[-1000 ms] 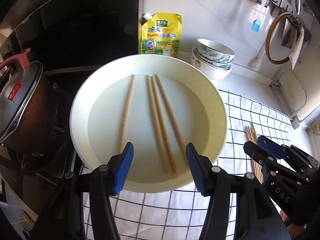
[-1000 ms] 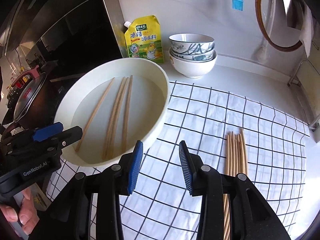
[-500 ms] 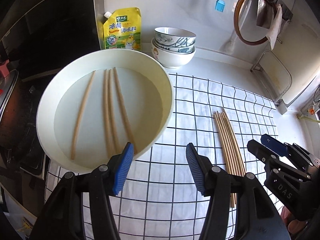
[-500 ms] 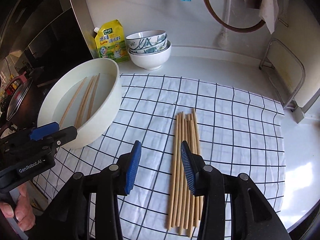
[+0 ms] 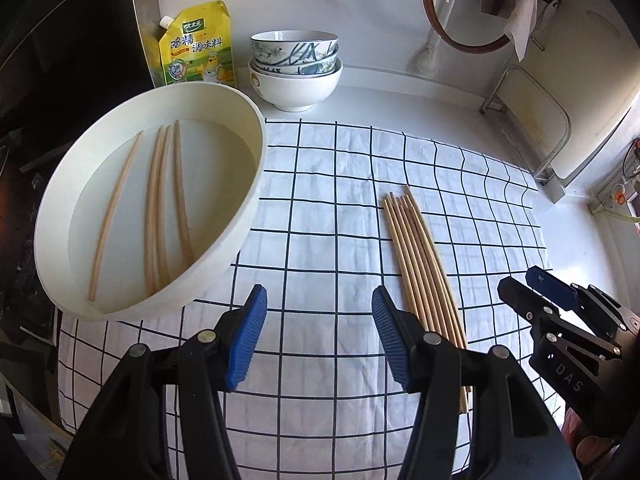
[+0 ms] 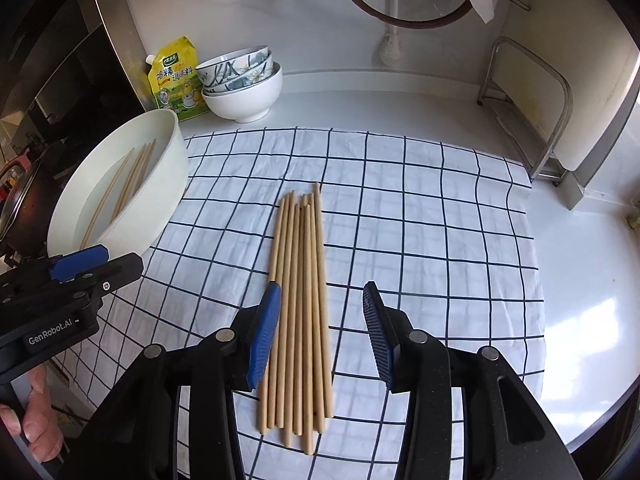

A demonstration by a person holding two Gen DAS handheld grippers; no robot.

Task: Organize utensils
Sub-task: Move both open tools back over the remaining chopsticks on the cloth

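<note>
Left wrist view, from the left: a white basin (image 5: pixel 224 240) sits with its near side on the checked cloth (image 5: pixel 340 168), holding water and four loose chopsticks (image 5: pixel 160 204), likely left there to soak or rinse. Behind it a yellow seasoning pouch (image 5: pixel 196 46) leans on the wall; its large Chinese characters are legible, the small print is not. Beside it stand stacked bowls (image 5: pixel 296 68). Further right, a bundle of chopsticks (image 5: pixel 420 256) lies side by side on the cloth, probably laid out to dry and be gathered.

The left gripper (image 5: pixel 320 340) hangs over bare cloth between basin and bundle, jaws apart, grasping nothing. Its body, seen in the right wrist view, reads "GenRobot.AI".

The right gripper (image 6: pixel 320 332) points down over the near half of the bundle, its blue pads (image 6: pixel 266 332) straddling the sticks without pressing them. Its jaws have just been widening and stand released, apparently to take in the whole bundle. Its body reads "DAS" in the left view.
</note>
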